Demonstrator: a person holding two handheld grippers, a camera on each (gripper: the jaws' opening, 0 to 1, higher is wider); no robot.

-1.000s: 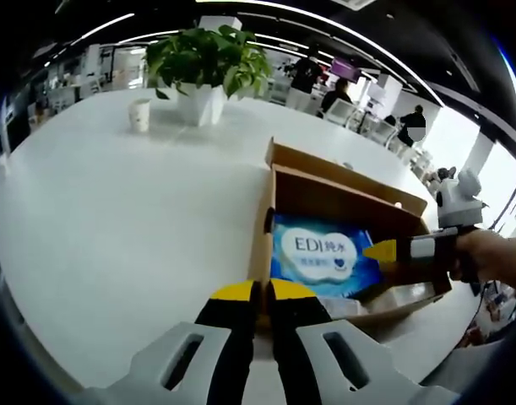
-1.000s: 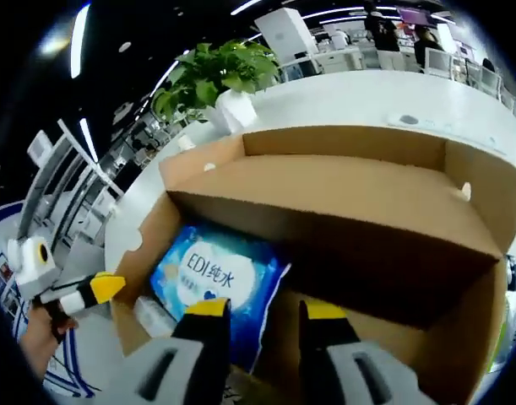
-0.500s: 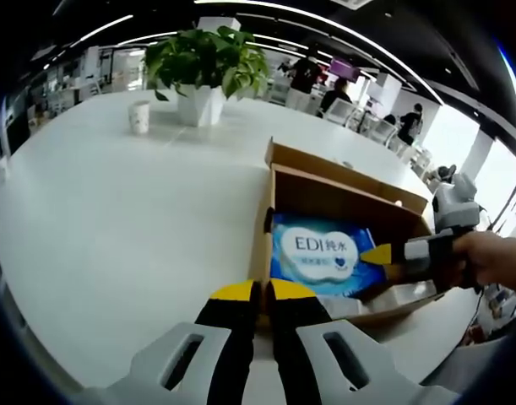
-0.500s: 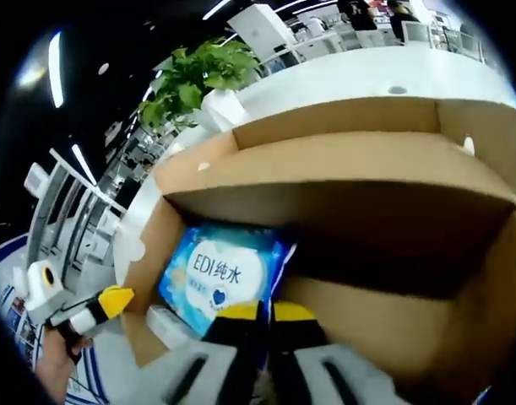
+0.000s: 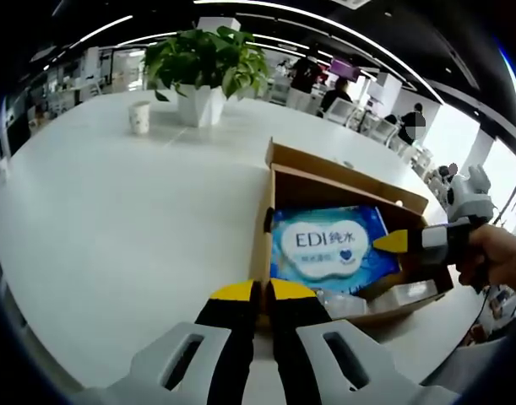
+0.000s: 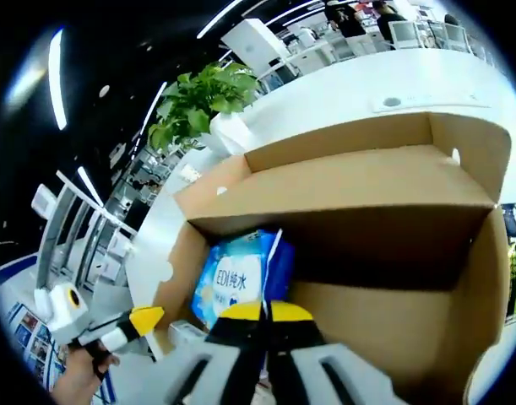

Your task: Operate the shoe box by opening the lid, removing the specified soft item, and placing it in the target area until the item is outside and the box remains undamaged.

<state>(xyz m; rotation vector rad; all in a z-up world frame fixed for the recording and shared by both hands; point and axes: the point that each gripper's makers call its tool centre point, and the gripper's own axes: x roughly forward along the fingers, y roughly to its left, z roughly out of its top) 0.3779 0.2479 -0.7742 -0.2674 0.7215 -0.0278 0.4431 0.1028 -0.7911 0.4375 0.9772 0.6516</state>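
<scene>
1. The brown cardboard shoe box (image 5: 346, 211) sits on the round white surface (image 5: 122, 219) with its lid already swung back, so its inside is open to me from above.
2. My right tool (image 6: 264, 314) has its yellow-tipped jaws pressed together on the edge of the blue and white soft wipes pack (image 6: 237, 278). I took it by the edge because that is the part a pinch can reach.
3. The pack is tilted up inside the box, one side raised off the floor, not yet out.
4. My left tool (image 5: 261, 292) hovers closed and empty just outside the near wall of the box, apart from it, where I judge it could steady the cardboard if the lift drags.
5. A potted green plant (image 5: 205, 72) and a small paper cup (image 5: 139, 116) stand well apart, leaving bare surface for setting the pack down.
</scene>
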